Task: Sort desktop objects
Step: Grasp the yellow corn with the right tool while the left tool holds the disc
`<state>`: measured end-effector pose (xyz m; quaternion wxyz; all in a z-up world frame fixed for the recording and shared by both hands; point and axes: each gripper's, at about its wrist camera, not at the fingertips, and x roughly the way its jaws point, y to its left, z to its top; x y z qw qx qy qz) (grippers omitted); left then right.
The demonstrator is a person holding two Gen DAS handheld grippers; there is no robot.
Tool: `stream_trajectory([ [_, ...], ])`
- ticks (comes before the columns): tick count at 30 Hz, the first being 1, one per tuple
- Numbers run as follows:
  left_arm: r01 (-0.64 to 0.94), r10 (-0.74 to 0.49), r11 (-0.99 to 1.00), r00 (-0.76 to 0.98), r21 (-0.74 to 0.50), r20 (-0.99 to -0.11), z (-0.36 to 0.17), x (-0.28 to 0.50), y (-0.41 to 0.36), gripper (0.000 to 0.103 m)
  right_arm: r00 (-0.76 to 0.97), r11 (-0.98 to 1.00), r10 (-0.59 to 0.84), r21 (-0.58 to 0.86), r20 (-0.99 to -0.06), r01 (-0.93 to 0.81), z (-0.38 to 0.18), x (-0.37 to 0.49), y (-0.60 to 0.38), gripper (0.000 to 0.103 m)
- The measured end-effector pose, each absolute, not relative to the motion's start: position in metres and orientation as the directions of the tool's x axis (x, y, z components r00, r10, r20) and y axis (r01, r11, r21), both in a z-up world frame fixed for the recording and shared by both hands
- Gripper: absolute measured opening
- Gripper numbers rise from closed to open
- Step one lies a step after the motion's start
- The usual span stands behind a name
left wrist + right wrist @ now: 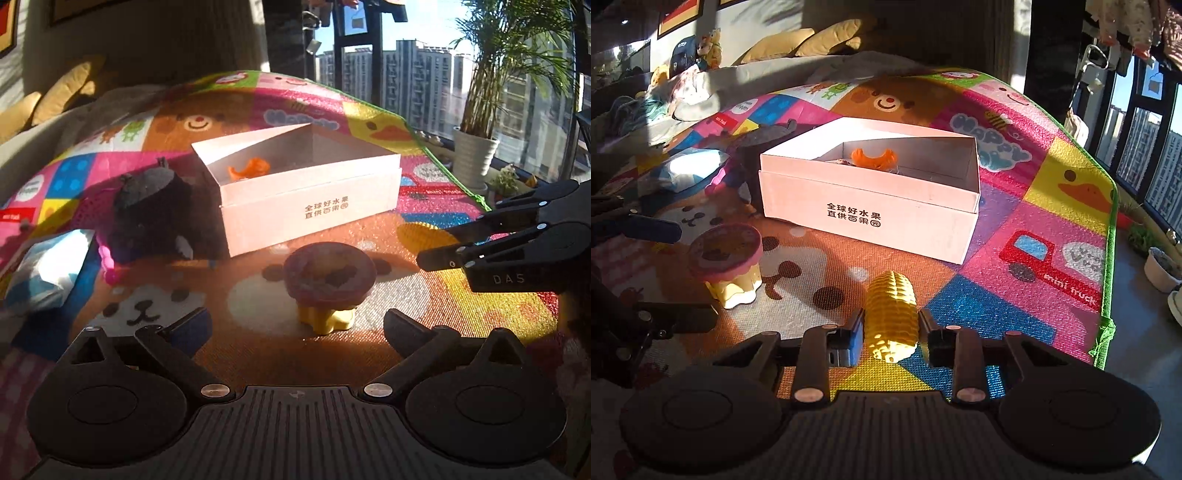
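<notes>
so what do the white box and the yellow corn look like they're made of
White box: looks like matte cardboard, going by its thin flat walls, crisp folded edges and printed black characters. Yellow corn: probably moulded plastic, though that is less sure; its regular ridged kernels carry a slight sheen in the sun. It lies on the mat between the right gripper fingers.
</notes>
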<state>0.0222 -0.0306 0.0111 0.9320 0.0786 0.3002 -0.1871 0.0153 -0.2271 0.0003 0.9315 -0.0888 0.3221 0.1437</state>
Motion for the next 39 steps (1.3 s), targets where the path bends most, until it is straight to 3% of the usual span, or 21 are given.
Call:
stream_trajectory([
  [3,0.354,-0.293,0.935,0.747,-0.016,-0.596,0.010,0.026,-0.020,0.103,0.695,0.912,0.297,-0.020,-0.655,-0.410,0.004,-0.007,-0.224,0.030],
  [7,0.329,-0.285,0.944,0.749,-0.038,-0.598,0.009,0.028,-0.016,0.103,0.681,0.899,0.283,-0.061,-0.675,-0.434,0.002,-0.026,-0.225,0.033],
  [10,0.327,-0.282,0.944,0.751,-0.035,-0.597,0.009,0.027,-0.015,0.103,0.719,0.919,0.212,-0.115,-0.661,-0.377,0.001,-0.027,-0.235,0.056],
  [15,0.322,-0.278,0.946,0.748,-0.038,-0.603,0.008,0.027,-0.015,0.103,0.762,0.935,0.121,-0.184,-0.637,-0.303,-0.003,-0.019,-0.246,0.081],
  [19,0.319,-0.275,0.947,0.741,-0.040,-0.613,0.006,0.029,-0.016,0.103,0.742,0.961,0.132,-0.100,-0.657,-0.259,-0.007,-0.011,-0.252,0.103],
  [24,0.308,-0.266,0.950,0.733,-0.044,-0.626,0.004,0.031,-0.016,0.103,0.694,0.969,0.194,0.023,-0.694,-0.248,-0.012,-0.002,-0.259,0.103],
  [36,0.395,-0.304,0.917,0.790,0.062,-0.533,0.014,0.035,-0.055,0.103,0.710,0.971,0.183,0.012,-0.680,-0.239,-0.013,-0.006,-0.257,0.103],
  [38,0.393,-0.300,0.917,0.791,0.067,-0.533,0.014,0.038,-0.059,0.100,0.708,0.970,0.182,0.007,-0.683,-0.243,-0.013,-0.006,-0.256,0.103],
  [39,0.393,-0.299,0.917,0.790,0.067,-0.535,0.014,0.039,-0.061,0.090,0.707,0.969,0.182,0.003,-0.683,-0.247,-0.013,-0.005,-0.256,0.103],
])
